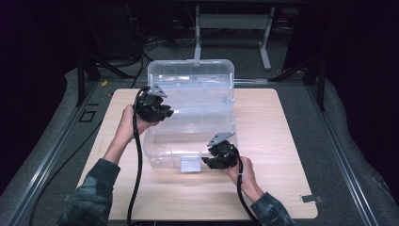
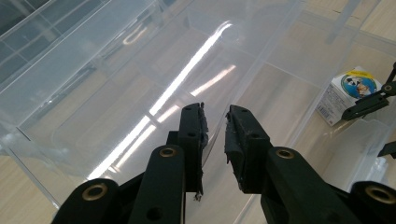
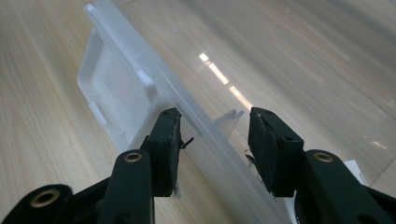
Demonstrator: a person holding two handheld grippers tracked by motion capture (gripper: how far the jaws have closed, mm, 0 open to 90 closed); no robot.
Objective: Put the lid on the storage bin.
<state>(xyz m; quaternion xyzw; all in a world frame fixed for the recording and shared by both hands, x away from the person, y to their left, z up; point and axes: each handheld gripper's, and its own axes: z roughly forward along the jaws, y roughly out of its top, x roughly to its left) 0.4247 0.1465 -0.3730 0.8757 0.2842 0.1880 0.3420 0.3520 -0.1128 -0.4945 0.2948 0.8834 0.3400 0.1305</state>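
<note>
A clear plastic storage box (image 1: pixel 155 149) stands on the wooden table (image 1: pixel 282 141) with its lid (image 1: pixel 197 77) raised upright at the back. My left gripper (image 1: pixel 165 112) is at the lid's left edge; in the left gripper view (image 2: pixel 215 119) its jaws stand close together with the thin clear lid edge between them. My right gripper (image 1: pixel 210 161) is at the box's front rim beside the front latch (image 1: pixel 190 165). In the right gripper view (image 3: pixel 215 123) its jaws are apart and straddle the front wall (image 3: pixel 205 135). A small white carton (image 2: pixel 348 93) lies inside the box.
The table's right half and front strip are bare wood. A small metal clip (image 1: pixel 311 198) lies near the front right corner. Grey floor mats surround the table, and a white desk frame (image 1: pixel 233 21) stands behind it. Black cables trail from both grippers.
</note>
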